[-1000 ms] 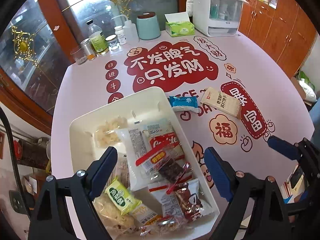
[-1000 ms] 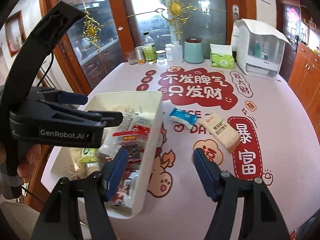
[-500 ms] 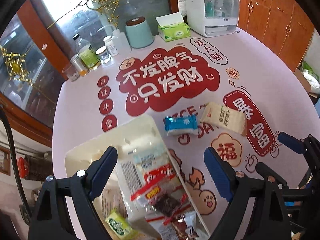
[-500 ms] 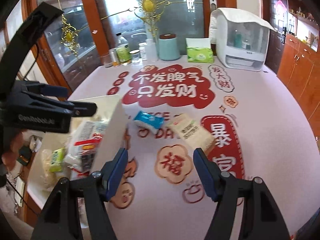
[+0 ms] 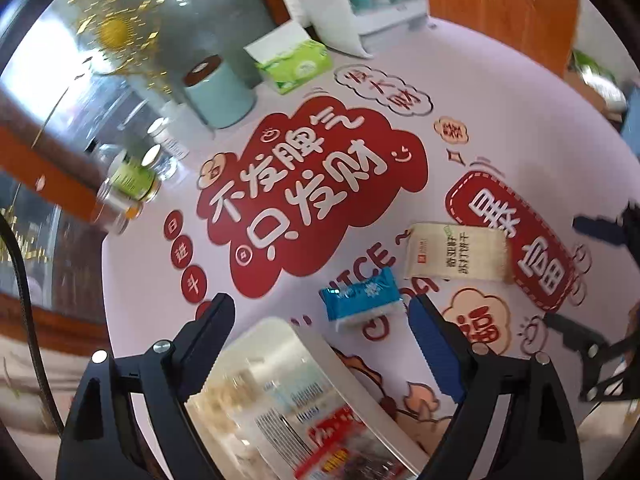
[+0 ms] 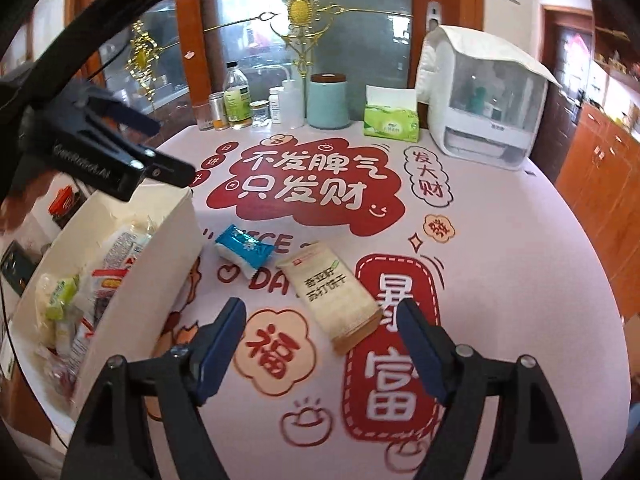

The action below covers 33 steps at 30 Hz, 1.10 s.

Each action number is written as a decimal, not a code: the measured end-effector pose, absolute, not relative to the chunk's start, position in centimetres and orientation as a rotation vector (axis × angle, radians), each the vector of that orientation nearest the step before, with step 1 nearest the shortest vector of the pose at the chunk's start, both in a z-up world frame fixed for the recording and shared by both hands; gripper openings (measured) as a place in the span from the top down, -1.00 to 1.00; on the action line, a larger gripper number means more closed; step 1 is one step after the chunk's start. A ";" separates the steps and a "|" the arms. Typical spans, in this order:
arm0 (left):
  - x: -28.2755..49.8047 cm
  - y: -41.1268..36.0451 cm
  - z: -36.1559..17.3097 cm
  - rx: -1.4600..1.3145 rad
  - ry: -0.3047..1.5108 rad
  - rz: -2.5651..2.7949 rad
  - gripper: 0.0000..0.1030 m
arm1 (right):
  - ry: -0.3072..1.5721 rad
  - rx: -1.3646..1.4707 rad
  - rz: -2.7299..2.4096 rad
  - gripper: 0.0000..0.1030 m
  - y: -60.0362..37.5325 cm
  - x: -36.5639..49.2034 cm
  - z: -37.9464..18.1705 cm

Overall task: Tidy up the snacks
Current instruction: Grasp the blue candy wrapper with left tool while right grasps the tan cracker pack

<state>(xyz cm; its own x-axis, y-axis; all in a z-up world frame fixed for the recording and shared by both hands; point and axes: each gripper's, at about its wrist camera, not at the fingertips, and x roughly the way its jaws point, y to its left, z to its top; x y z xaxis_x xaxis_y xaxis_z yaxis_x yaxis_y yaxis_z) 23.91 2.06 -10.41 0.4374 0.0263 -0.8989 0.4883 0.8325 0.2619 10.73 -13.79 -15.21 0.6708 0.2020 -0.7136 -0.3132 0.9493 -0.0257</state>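
the right gripper (image 6: 320, 330) has its blue-padded jaws spread wide, having just been opening, with nothing pinched; the near end of the beige cracker packet (image 6: 330, 300) lies on the table between the two pads, touching neither. the left gripper (image 5: 322, 330) also stands with its jaws spread and empty; the blue snack packet (image 5: 360, 296) lies just ahead of the gap between them, nearer the right-hand pad, and the corner of the white bin (image 5: 320, 354) fills the lower part of that gap. the cracker packet's long axis runs diagonally in the right wrist view, from upper left beside the blue packet down toward the right pad, its printed face up. the blue packet lies just beside the bin's far corner, tilted, its long axis running from the bin toward the cracker packet, and the two packets sit close together, whether touching i cannot tell. the right wrist view shows the bin's tall outer wall (image 6: 160, 264) and the mixed wrapped snacks (image 6: 86, 280) heaped inside, with the left gripper hanging above the bin's far end at the upper left; the left wrist view, blurred, shows only the bin's near corner and a few packets with red and white labels. the right view also gives a sharp row along the far table edge: bottles and jars (image 6: 240, 100), a teal canister (image 6: 328, 100), a green tissue box (image 6: 390, 114) and a white covered appliance (image 6: 484, 96). the pink tablecloth (image 6: 520, 260) carries large red and white printed characters.
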 end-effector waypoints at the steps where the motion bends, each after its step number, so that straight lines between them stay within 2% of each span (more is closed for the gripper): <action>1: 24.5 1.9 -10.9 0.547 1.109 -0.314 -0.70 | 0.785 -0.161 0.302 -0.53 -13.9 11.1 -15.5; 5: 26.2 1.1 -13.1 0.596 1.186 -0.404 -0.70 | 0.808 -0.187 0.362 -0.53 -14.5 13.4 -17.1; 15: 26.5 -2.5 -18.6 0.948 1.274 -0.602 -0.70 | 0.882 -0.325 0.508 -0.53 -13.1 18.9 -20.6; 23: 27.0 -3.8 -23.6 1.102 1.379 -0.653 -0.70 | 0.947 -0.414 0.531 -0.52 -12.0 20.4 -24.4; 24: 27.1 -3.8 -23.9 1.109 1.387 -0.655 -0.70 | 0.962 -0.426 0.527 -0.49 -12.0 20.4 -24.9; 26: 27.3 -3.9 -24.5 1.126 1.398 -0.660 -0.70 | 0.962 -0.360 0.548 -0.26 -12.7 20.6 -24.9; 27: 27.4 -3.9 -24.9 1.137 1.403 -0.662 -0.65 | 0.959 -0.337 0.530 -0.15 -13.1 20.7 -24.7; 29: 27.6 -3.9 -25.4 1.150 1.417 -0.671 -0.50 | 0.956 -0.305 0.478 -0.07 -14.1 21.0 -24.6; 33: 28.2 -3.7 -26.1 1.119 1.450 -0.704 -0.23 | 0.967 -0.186 0.411 -0.05 -16.7 21.6 -24.3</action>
<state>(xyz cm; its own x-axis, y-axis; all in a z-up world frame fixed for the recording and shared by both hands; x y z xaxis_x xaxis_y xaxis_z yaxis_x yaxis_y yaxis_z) 28.17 -3.72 -26.06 0.0681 0.2502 -0.9658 0.9138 0.3730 0.1610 21.58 -16.71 -24.32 0.4982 0.2552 -0.8287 -0.4190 0.9076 0.0277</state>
